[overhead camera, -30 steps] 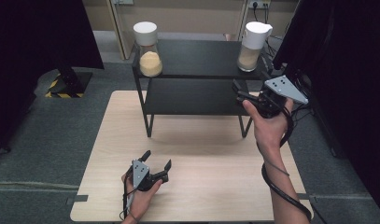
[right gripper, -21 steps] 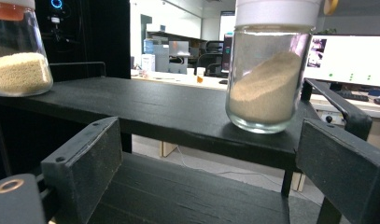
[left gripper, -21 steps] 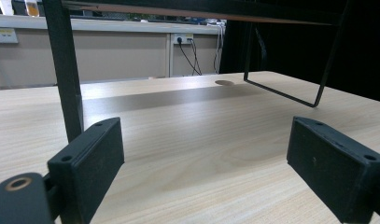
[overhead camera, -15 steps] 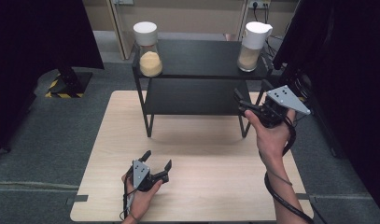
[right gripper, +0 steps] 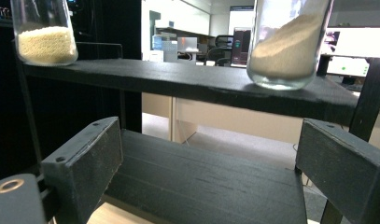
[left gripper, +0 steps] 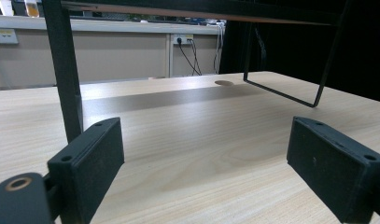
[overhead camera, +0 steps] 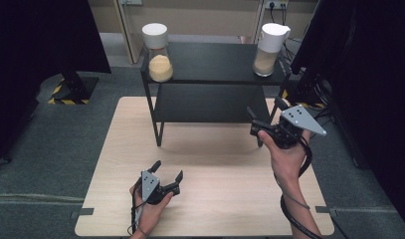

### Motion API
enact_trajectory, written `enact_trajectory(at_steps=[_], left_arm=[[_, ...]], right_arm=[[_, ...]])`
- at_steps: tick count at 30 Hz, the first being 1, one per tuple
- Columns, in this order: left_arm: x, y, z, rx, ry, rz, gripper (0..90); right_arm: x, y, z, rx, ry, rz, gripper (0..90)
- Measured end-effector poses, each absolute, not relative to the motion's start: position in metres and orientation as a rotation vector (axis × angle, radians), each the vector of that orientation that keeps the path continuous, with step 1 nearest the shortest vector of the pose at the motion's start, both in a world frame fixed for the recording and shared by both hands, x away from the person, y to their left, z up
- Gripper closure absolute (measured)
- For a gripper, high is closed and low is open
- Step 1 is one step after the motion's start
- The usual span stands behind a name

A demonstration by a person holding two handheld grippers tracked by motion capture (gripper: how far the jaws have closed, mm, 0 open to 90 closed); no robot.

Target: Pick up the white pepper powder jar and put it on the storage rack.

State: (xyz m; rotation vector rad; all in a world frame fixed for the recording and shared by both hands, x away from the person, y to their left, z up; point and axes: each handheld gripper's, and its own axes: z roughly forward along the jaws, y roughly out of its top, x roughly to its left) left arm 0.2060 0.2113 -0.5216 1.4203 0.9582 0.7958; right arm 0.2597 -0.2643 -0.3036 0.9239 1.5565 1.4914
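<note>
While the right jar [overhead camera: 269, 49] stands upper right on the black shelf [overhead camera: 215, 69], part-filled with pale grain, the right gripper [overhead camera: 267, 115] hangs below it, jaws wide, empty. Left jar [overhead camera: 157, 52] holds yellower grain. Left gripper [overhead camera: 165, 172] gapes lower centre, empty; its own view shows shelf legs up close.

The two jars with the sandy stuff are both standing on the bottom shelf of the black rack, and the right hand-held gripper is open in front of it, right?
Not quite. The two jars, one at the left and one at the right, stand on the top shelf of the black rack, not the bottom one; the high view shows it. The rest holds: the right hand-held gripper is open in front of the rack.
</note>
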Motion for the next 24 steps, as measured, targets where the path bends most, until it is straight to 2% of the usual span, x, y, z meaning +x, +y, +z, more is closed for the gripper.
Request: enact_trajectory(at_steps=[24], left_arm=[[0.206, 0.211, -0.522, 1.418, 0.959, 0.795, 10.6]], right_arm=[[0.245, -0.268, -0.335, 0.937, 1.606, 1.467, 7.8]])
